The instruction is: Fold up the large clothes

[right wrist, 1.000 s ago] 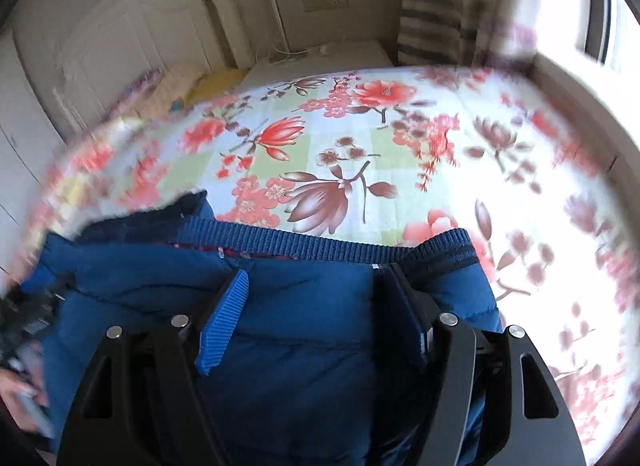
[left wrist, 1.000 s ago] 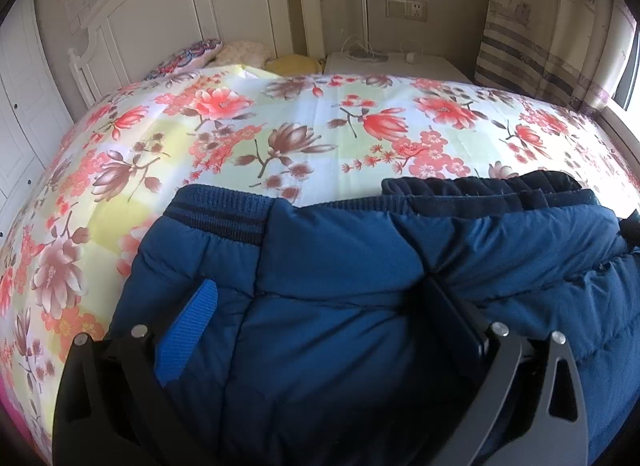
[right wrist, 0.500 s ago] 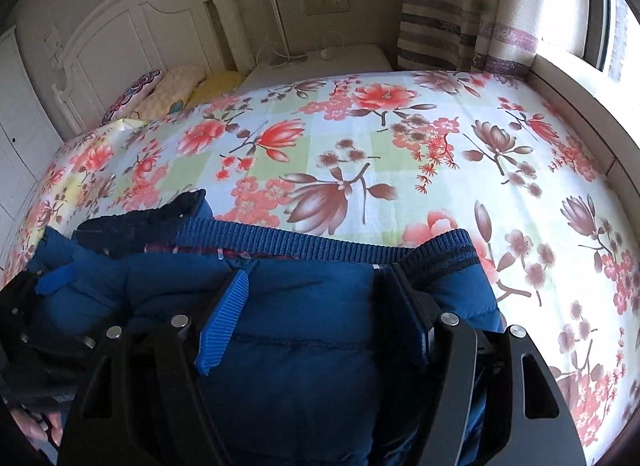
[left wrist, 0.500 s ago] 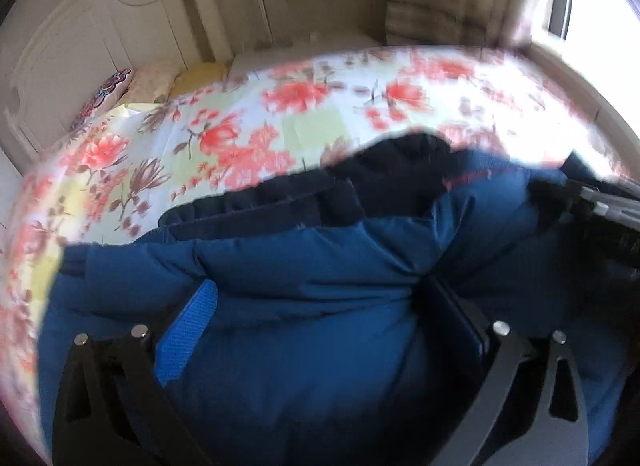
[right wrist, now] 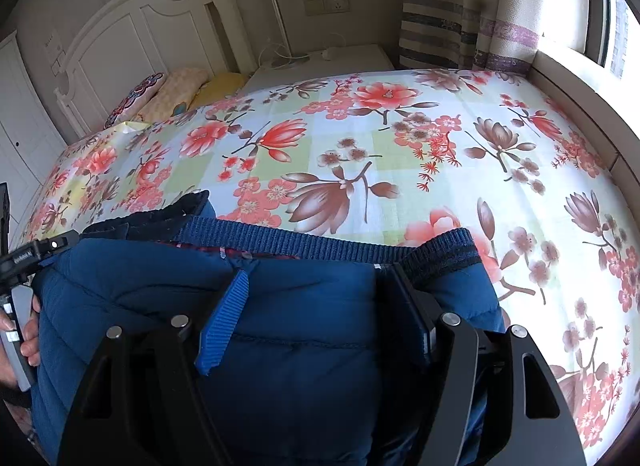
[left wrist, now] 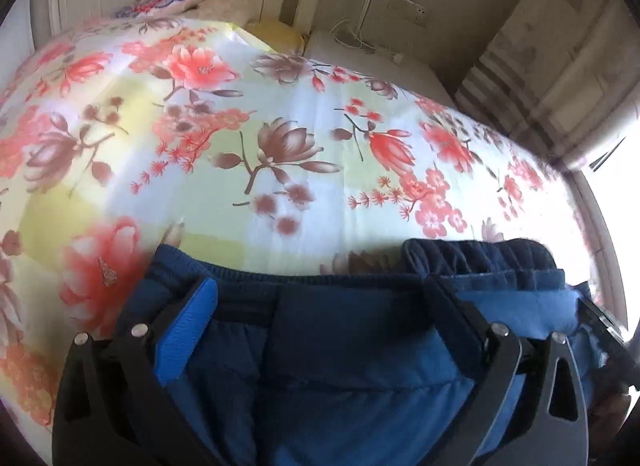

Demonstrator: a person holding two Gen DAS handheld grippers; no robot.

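A blue padded jacket (left wrist: pixel 340 366) with a ribbed navy hem lies bunched on the floral bed sheet (left wrist: pixel 280 137). My left gripper (left wrist: pixel 320 306) is closed on the jacket's padded fabric just below the hem. In the right wrist view the jacket (right wrist: pixel 312 366) fills the lower frame, and my right gripper (right wrist: pixel 316 298) is closed on its fabric below the ribbed hem (right wrist: pixel 300 242). The left gripper (right wrist: pixel 36 254) and the hand holding it show at the left edge of the right wrist view.
The bed's white headboard (right wrist: pixel 132 41) and pillows (right wrist: pixel 172 93) are at the back left. A white nightstand (right wrist: pixel 320 61) with cables stands behind the bed. A striped curtain (right wrist: pixel 460 25) and bright window sill (right wrist: pixel 580 85) run along the right.
My left gripper swung right and then back left with the jacket, and now sits closer to the hem. My right gripper has stayed almost still, holding the jacket.
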